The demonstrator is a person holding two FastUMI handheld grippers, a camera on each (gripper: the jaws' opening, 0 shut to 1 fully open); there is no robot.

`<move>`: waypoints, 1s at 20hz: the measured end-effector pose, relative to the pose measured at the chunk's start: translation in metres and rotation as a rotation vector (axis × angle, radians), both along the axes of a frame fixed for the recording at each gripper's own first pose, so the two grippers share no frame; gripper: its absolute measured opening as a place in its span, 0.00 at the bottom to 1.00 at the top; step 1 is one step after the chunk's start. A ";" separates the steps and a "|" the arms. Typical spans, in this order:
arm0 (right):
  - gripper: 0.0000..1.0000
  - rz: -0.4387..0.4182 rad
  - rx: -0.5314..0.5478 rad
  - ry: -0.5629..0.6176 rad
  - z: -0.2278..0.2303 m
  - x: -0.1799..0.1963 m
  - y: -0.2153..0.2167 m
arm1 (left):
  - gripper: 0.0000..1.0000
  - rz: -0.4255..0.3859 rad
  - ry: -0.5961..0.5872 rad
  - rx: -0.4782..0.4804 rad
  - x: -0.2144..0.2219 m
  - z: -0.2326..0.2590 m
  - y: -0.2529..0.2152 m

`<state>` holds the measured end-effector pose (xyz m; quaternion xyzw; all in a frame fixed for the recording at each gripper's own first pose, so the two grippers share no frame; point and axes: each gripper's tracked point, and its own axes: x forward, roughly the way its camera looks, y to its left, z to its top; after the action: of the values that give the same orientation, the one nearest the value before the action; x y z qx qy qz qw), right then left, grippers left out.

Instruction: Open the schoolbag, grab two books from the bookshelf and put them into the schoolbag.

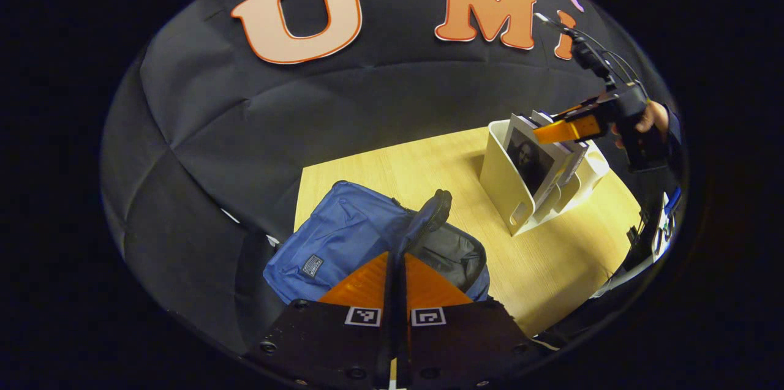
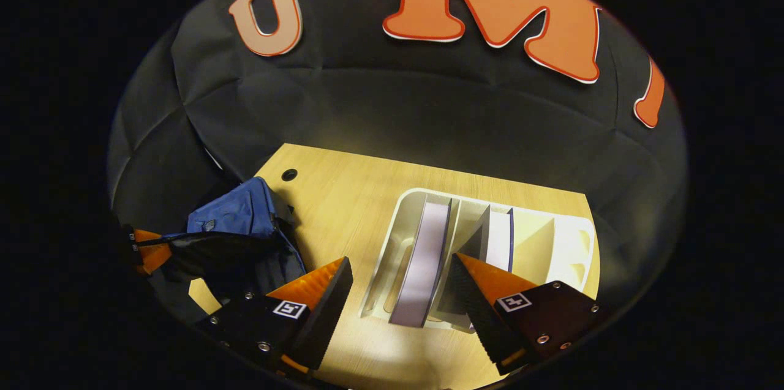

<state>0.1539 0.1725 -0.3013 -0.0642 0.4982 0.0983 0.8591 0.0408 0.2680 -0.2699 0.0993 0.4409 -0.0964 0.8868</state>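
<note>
The blue schoolbag lies on the wooden table, its mouth open onto a grey lining. My left gripper is shut on the bag's black handle, which rises between the fingers. A white bookshelf stands to the right with a picture-covered book leaning in it. My right gripper is open, hovering over the bookshelf above a pale-edged book; a second book stands one slot over. The left gripper view has that right gripper, held by a hand, at the books' tops.
The wooden table has a small round hole near its back edge behind the schoolbag. Bare tabletop lies between bag and bookshelf. The black cloth wall closes in the back and left sides. The table's front edge is near.
</note>
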 end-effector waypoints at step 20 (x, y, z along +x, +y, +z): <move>0.31 -0.074 -0.012 0.308 0.067 -0.018 -0.029 | 0.04 -0.039 0.050 -0.133 -0.001 -0.022 0.011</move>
<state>0.1362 0.1431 -0.2341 -0.0350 0.6265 0.0721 0.7753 0.0393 0.2786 -0.2923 0.0464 0.4537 -0.1450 0.8780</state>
